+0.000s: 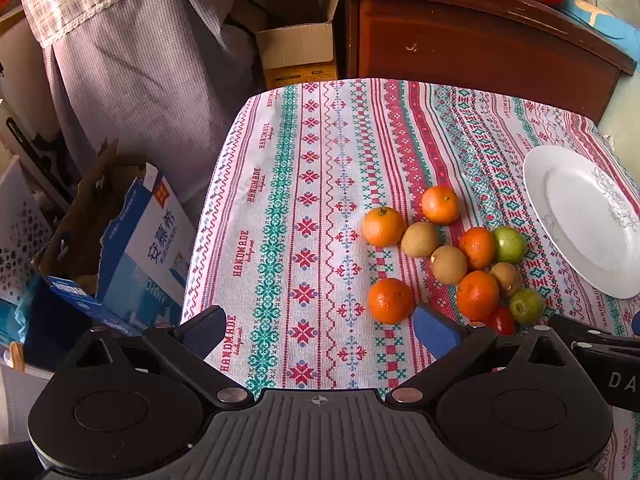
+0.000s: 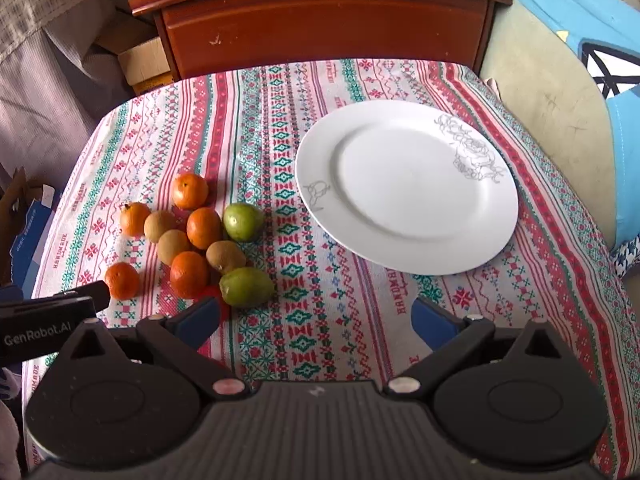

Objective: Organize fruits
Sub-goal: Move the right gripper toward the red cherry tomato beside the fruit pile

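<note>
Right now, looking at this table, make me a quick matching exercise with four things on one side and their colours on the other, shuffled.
Things:
1. plate
2. nearest mandarin
3. cherry tomato
4. gripper pads

Colours:
A. red
B. blue
C. white
D. orange

Pairs: 1-C, 2-D, 3-A, 4-B

Each gripper, left [image 1: 320, 330] and right [image 2: 316, 320], has a black ribbed body, two round black side housings and silver pivot pins. The fingers [image 1: 434, 330] carry blue pads. White "GenRobot.AI" lettering marks the left unit's side.
</note>
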Demonstrator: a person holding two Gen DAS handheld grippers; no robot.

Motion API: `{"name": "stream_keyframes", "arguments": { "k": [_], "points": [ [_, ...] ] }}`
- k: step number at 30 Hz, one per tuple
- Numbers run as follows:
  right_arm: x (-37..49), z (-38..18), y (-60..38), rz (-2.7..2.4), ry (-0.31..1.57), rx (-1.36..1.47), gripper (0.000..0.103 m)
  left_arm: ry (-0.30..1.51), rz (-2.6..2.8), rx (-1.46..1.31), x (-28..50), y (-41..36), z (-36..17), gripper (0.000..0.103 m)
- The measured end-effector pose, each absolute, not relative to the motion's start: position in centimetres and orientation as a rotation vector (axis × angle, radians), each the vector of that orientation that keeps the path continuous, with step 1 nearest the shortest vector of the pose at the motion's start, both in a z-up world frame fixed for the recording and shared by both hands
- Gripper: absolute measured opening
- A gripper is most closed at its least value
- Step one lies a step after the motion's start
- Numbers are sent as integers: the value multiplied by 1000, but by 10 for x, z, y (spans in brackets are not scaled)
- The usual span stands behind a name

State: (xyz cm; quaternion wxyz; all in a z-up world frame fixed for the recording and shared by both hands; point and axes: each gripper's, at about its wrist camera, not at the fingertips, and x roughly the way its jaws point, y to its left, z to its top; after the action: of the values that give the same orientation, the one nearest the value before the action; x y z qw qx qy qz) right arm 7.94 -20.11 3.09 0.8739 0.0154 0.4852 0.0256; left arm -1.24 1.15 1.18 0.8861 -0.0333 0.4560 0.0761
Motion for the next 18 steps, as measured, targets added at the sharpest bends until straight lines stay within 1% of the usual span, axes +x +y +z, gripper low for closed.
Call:
{"name": "stream_keyframes", "arguments": {
  "k": [18],
  "points": [
    [80,26,-195,57,1015,15,101,979,166,-46,-10,10,7,101]
  ]
}}
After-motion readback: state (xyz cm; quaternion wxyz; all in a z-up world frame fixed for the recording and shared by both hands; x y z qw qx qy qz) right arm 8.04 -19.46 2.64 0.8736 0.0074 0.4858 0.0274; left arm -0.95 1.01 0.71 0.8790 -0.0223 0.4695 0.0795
